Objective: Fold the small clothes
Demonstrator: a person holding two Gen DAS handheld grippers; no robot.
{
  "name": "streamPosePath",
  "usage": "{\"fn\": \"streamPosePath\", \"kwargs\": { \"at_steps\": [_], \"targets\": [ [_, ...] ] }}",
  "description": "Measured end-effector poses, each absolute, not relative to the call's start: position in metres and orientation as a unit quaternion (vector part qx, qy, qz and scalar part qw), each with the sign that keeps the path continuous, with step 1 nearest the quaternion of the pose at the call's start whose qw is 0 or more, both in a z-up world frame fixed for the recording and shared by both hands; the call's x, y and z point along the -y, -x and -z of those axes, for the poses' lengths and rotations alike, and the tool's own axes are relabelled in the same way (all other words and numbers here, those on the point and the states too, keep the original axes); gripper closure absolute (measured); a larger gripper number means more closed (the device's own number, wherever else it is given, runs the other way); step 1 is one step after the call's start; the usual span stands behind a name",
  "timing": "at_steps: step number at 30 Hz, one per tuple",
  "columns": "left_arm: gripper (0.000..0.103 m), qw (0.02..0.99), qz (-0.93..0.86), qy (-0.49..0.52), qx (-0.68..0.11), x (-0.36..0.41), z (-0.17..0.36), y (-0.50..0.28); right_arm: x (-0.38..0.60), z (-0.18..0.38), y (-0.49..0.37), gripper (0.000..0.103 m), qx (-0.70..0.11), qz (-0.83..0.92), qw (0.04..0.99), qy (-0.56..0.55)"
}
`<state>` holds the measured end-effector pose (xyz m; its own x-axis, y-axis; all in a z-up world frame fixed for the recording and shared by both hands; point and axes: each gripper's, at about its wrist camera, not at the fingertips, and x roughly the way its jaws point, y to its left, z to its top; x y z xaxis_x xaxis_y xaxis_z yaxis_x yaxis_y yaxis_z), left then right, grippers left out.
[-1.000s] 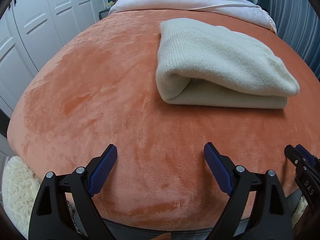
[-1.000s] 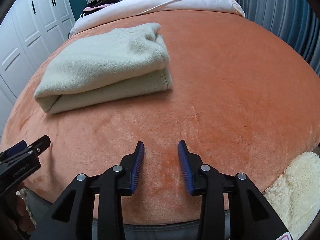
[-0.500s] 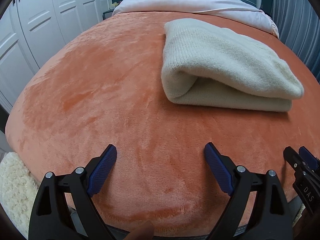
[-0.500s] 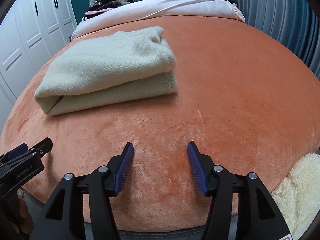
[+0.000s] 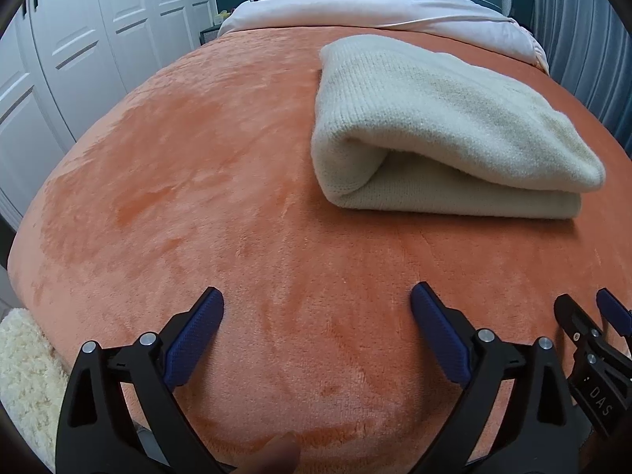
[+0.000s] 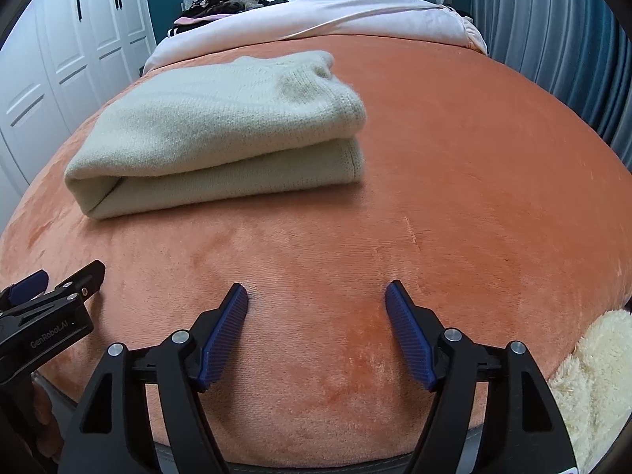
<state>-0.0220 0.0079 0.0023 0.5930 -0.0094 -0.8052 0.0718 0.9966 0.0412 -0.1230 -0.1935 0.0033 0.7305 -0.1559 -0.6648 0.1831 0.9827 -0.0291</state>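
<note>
A cream knit sweater (image 5: pixel 442 126) lies folded in a thick rectangle on the orange plush bedspread (image 5: pixel 197 181); it also shows in the right wrist view (image 6: pixel 221 126). My left gripper (image 5: pixel 318 304) is open and empty, low over the bedspread near the bed's front edge, short of the sweater. My right gripper (image 6: pixel 316 296) is open and empty, also short of the sweater and to its right. Each gripper shows at the edge of the other's view: the right gripper (image 5: pixel 592 339) and the left gripper (image 6: pixel 51 296).
White wardrobe doors (image 5: pixel 79 39) stand to the left. A pale pink duvet (image 6: pixel 335 15) and a pile of dark clothes (image 6: pixel 217 0) lie at the head of the bed. A fluffy cream rug (image 6: pixel 592 375) lies below the bed's front edge. Blue curtains (image 6: pixel 553 19) hang at right.
My right gripper's jaws have opened wider. Both grippers have moved a little forward toward the sweater. The sweater has not moved.
</note>
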Motion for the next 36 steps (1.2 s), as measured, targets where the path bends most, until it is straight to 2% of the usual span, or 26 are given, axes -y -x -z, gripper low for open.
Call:
{"fn": "streamPosePath", "kwargs": {
  "at_steps": [22, 25, 29, 36],
  "targets": [
    [0.009, 0.896, 0.033, -0.016, -0.442, -0.010, -0.024, 0.023, 0.204, -0.015, 0.126, 0.031, -0.345, 0.081, 0.934, -0.040],
    [0.009, 0.899, 0.047, 0.024, -0.434, -0.022, -0.042, 0.017, 0.219, -0.036, 0.126, 0.031, -0.318, 0.073, 0.943, -0.068],
    [0.006, 0.897, 0.044, 0.070, -0.434, -0.035, -0.054, -0.006, 0.247, -0.049, 0.099, 0.031, -0.326, 0.053, 0.936, -0.125],
    [0.005, 0.849, 0.081, 0.154, -0.499, -0.036, -0.028, -0.067, 0.259, -0.047, 0.024, 0.028, -0.370, 0.004, 0.915, -0.158]
  ]
}}
